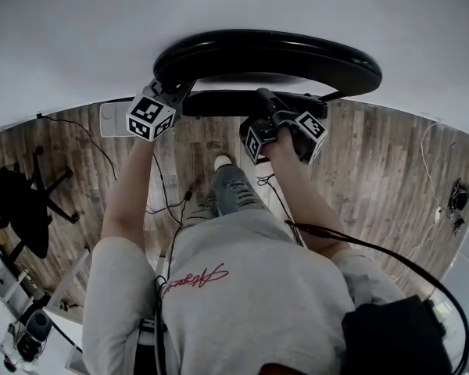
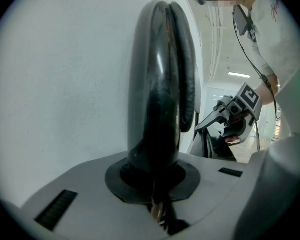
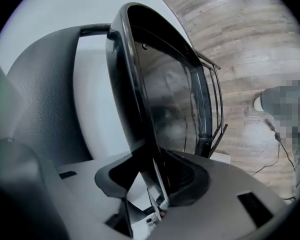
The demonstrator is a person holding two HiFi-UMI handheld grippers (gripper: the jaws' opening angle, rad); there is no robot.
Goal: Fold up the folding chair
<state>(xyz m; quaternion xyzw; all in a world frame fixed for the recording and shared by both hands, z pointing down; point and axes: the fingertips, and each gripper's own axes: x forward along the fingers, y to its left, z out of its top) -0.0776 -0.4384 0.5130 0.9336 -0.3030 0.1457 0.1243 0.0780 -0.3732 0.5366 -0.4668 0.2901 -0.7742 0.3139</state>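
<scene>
Currently the folding chair stands directly ahead of both claws, in front of a white wall. Its black round panels lie close together and edge-on to the left claw. The left claw is fully closed on the thick padded rim, which runs straight up out of its jaws. The right claw stands roughly half open, with the thinner glossy rim seated in the notch between its jaws. Its pads appear to bear on that rim, though a sliver of white shows beside the left-hand pad. Judged from its tube frame and padded panels, the chair is rigid, moderately heavy and likely to swing about its hinges; the gloss finish is probably slippery. Take hold on the rim at two points set well apart, as both claws do, clear of the gap where the panels close. Legs, hinges and any lock are cut off below the claws, behind the person's forearms and torso. Whether the chair rests on the wooden floor cannot be told.
</scene>
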